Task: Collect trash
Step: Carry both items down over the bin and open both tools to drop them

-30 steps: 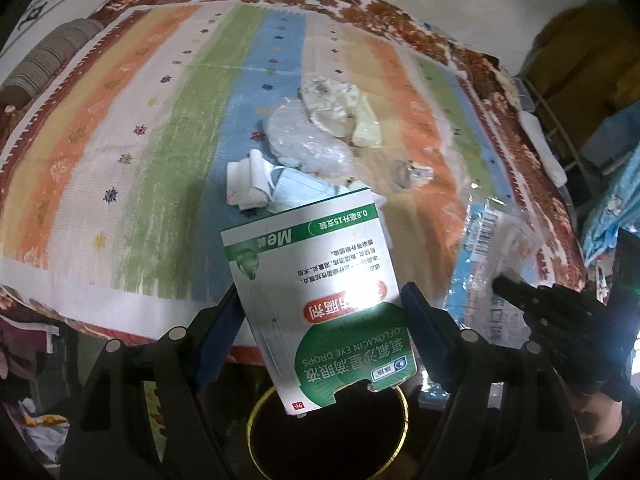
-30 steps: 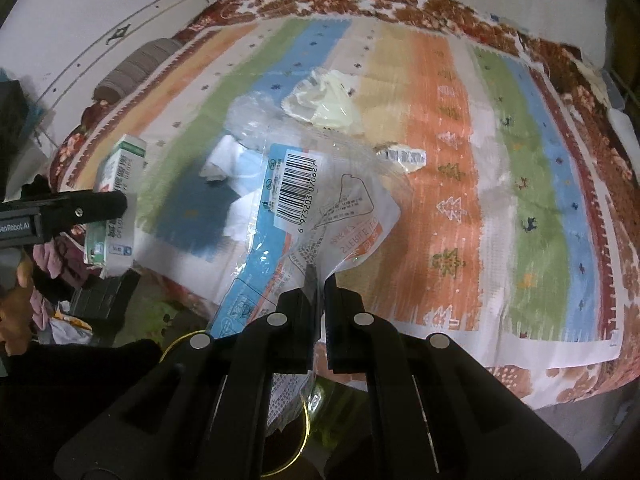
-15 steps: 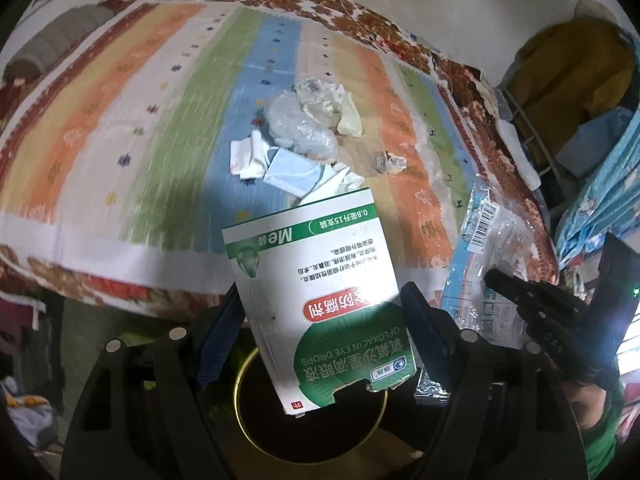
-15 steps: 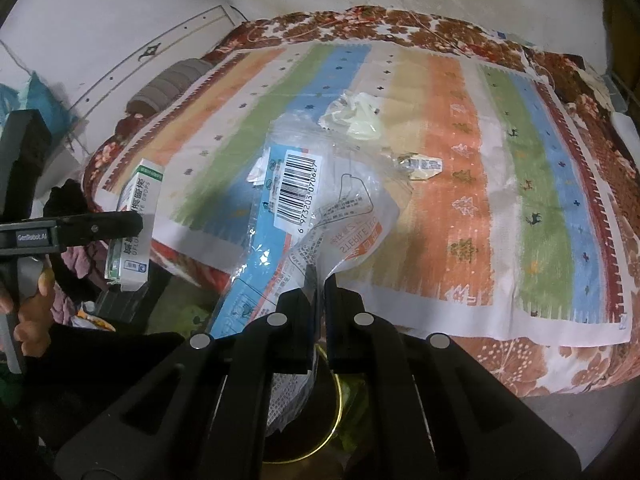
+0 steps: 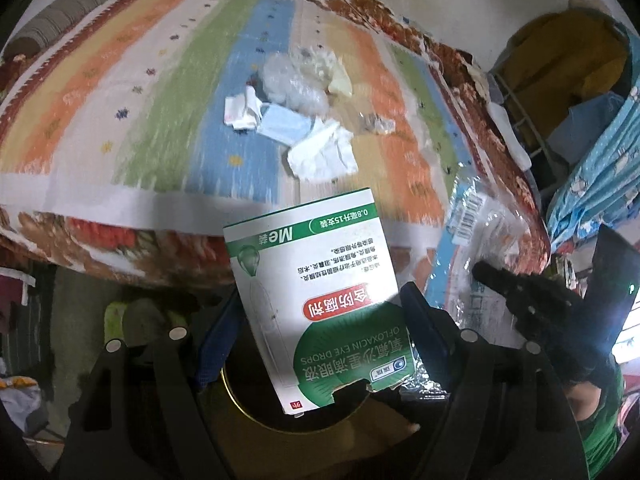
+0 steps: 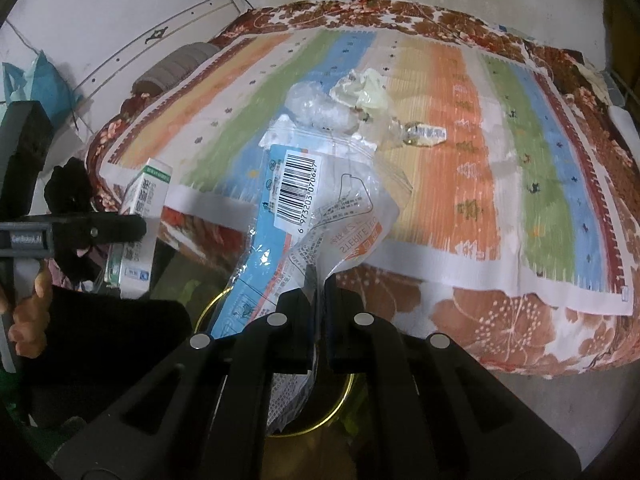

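Trash fills both tools. The left tool (image 5: pixel 320 320) is clamped on a green and white eye-drop box (image 5: pixel 316 300), one blue pad on each long side, the box standing tilted with its print upside down toward the camera. The right tool (image 6: pixel 318 292) has its fingers pressed together on the lower part of a clear plastic wrapper (image 6: pixel 316 216) with a blue strip and a barcode label; the wrapper rises crumpled above the fingers and hangs a little below them. Under both tools lies a dark bin with a gold rim (image 5: pixel 240 396), and the box's lower end is right above its opening. Both tools are off the edge of the bed (image 6: pixel 500 312), which is covered with a striped mat (image 5: pixel 168 92) over a floral blanket. More trash lies in a cluster on the mat, well apart from the tools: a crumpled clear bag (image 5: pixel 292 84), a pale yellow wrapper (image 5: pixel 340 80), a blue face mask (image 5: pixel 284 124), white tissues (image 5: pixel 324 154), a folded white packet (image 5: pixel 242 110) and a small shiny wrapper (image 5: pixel 376 122). In the right view the left tool shows at the left edge with the box in it, a hand (image 6: pixel 28 312) on its grip.
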`<state>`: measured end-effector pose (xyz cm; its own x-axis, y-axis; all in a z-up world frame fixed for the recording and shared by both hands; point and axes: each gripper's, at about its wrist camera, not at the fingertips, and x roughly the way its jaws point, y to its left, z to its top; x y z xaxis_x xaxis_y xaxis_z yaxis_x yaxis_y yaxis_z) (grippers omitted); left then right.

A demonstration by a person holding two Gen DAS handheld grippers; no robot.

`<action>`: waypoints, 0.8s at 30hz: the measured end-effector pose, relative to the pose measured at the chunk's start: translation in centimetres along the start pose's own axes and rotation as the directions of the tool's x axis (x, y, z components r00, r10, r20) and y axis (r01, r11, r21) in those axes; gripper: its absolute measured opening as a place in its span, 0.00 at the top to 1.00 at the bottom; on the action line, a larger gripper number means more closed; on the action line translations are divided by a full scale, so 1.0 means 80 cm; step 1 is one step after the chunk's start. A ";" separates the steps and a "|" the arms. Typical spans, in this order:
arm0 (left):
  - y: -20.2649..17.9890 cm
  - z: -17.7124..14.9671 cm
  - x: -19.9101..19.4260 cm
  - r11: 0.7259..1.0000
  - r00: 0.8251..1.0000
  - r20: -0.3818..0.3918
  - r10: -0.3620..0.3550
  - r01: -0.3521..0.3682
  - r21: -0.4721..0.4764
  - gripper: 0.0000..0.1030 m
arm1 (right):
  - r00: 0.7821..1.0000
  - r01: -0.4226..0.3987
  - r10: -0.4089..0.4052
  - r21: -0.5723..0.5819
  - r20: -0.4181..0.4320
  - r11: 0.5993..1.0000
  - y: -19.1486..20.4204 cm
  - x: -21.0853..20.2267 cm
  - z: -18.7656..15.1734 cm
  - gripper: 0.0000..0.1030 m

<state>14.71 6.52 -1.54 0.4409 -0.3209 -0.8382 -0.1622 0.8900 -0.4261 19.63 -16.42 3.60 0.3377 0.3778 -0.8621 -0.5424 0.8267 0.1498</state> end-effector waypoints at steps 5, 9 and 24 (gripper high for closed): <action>0.000 -0.022 0.020 0.999 0.998 -0.055 0.022 -0.023 -0.024 0.26 | 0.999 0.016 -0.017 -0.013 -0.047 1.000 0.007 0.012 -0.012 0.97; 0.001 -0.032 0.038 0.998 0.994 -0.103 0.046 -0.050 -0.037 0.26 | 0.990 0.019 -0.027 -0.057 -0.137 0.998 0.021 0.037 -0.026 0.97; 0.019 -0.051 0.095 0.982 0.961 -0.256 0.105 -0.142 -0.128 0.25 | 0.930 0.001 0.016 0.046 -0.367 0.999 0.011 0.119 -0.053 0.91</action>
<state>14.22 4.09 -9.93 0.1802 -0.2978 -0.9375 -0.3343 0.8778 -0.3431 19.11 -13.83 -6.52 0.0229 0.2115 -0.9771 -0.5064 0.8452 0.1711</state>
